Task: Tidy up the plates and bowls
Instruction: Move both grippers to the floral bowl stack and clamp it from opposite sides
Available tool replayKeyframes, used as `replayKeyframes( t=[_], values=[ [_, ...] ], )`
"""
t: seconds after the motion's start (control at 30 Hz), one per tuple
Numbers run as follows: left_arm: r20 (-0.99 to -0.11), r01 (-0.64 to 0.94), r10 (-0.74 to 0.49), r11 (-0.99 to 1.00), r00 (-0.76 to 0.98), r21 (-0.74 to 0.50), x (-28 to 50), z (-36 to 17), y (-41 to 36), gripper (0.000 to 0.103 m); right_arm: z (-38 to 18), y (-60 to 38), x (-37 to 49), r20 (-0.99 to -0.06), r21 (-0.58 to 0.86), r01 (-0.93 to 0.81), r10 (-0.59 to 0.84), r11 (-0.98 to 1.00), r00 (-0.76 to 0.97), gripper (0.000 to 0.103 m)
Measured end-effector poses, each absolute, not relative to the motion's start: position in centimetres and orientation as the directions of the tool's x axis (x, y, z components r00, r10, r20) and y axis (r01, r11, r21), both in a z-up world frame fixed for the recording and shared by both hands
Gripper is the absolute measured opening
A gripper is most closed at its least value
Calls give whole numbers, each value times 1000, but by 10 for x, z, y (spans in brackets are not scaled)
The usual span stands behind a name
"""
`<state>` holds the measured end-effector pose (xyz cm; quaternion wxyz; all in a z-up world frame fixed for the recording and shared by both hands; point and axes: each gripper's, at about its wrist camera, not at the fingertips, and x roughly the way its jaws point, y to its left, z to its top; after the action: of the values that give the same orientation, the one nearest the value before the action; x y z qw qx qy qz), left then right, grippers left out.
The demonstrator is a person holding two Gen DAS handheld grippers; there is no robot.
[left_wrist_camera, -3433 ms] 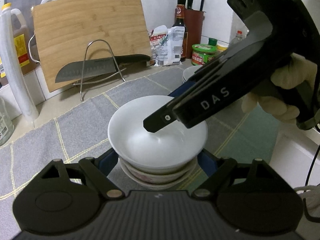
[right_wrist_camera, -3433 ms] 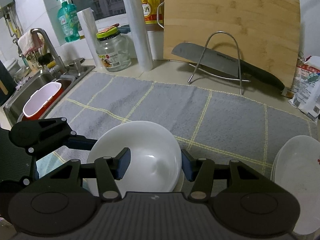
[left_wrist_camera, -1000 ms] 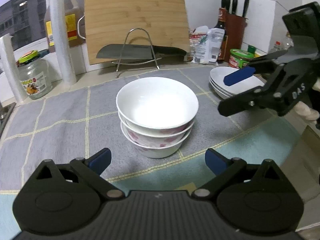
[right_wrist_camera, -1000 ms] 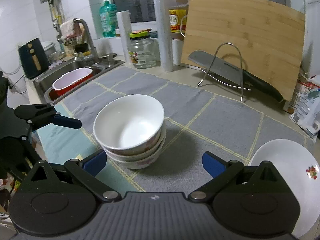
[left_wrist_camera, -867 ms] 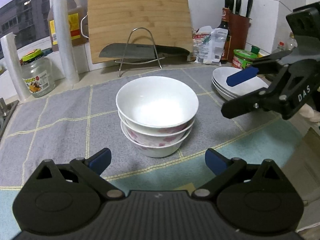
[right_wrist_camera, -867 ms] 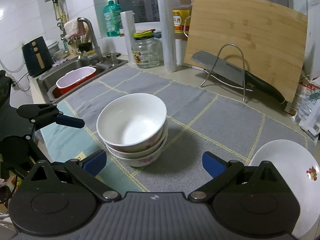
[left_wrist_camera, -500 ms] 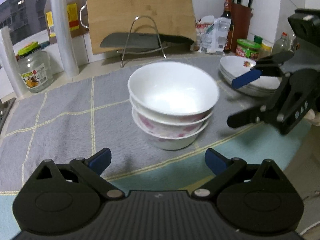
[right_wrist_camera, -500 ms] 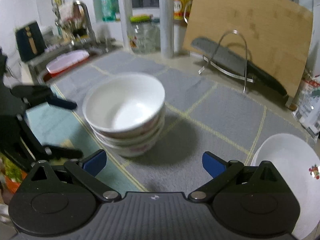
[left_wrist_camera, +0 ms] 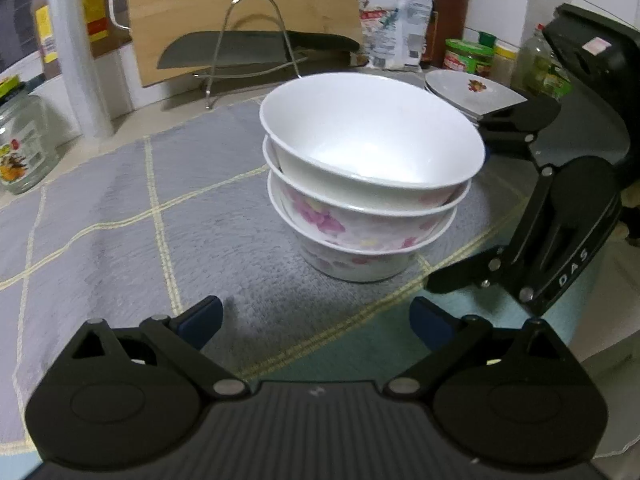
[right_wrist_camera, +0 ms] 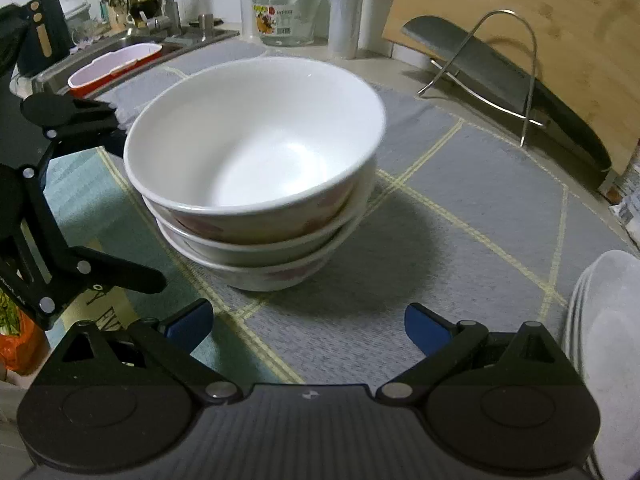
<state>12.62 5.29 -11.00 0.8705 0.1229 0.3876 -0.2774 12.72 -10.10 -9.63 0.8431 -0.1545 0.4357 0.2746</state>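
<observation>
A stack of three bowls [left_wrist_camera: 368, 176] stands on the grey checked mat [left_wrist_camera: 120, 216]; the top bowl is plain white and the lower ones have pink flowers. The stack also shows in the right wrist view [right_wrist_camera: 256, 168]. My left gripper [left_wrist_camera: 316, 322] is open and empty, low in front of the stack. My right gripper [right_wrist_camera: 306, 326] is open and empty, also close in front of the stack. It shows in the left wrist view [left_wrist_camera: 488, 200], to the right of the bowls. A pile of plates [left_wrist_camera: 472, 92] sits back right, also in the right wrist view [right_wrist_camera: 608, 340].
A cleaver on a wire stand [left_wrist_camera: 256, 52] leans before a bamboo cutting board [left_wrist_camera: 240, 12] at the back. A glass jar [right_wrist_camera: 286, 12] and a white roll [right_wrist_camera: 344, 8] stand near the sink [right_wrist_camera: 116, 60]. Bottles and jars [left_wrist_camera: 468, 54] line the back right.
Both grippers have come lower and closer to the bowl stack, which now looks larger in both views. The stack and the plates have not moved. Both grippers stay open.
</observation>
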Motion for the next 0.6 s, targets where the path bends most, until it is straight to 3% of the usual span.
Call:
replayKeyframes(
  t=[0.6],
  values=[
    [-737,767,-515,642,437,6,161,-122,50,102,-98,-109,125,-795,-16,-636,376,772,476,103]
  ],
)
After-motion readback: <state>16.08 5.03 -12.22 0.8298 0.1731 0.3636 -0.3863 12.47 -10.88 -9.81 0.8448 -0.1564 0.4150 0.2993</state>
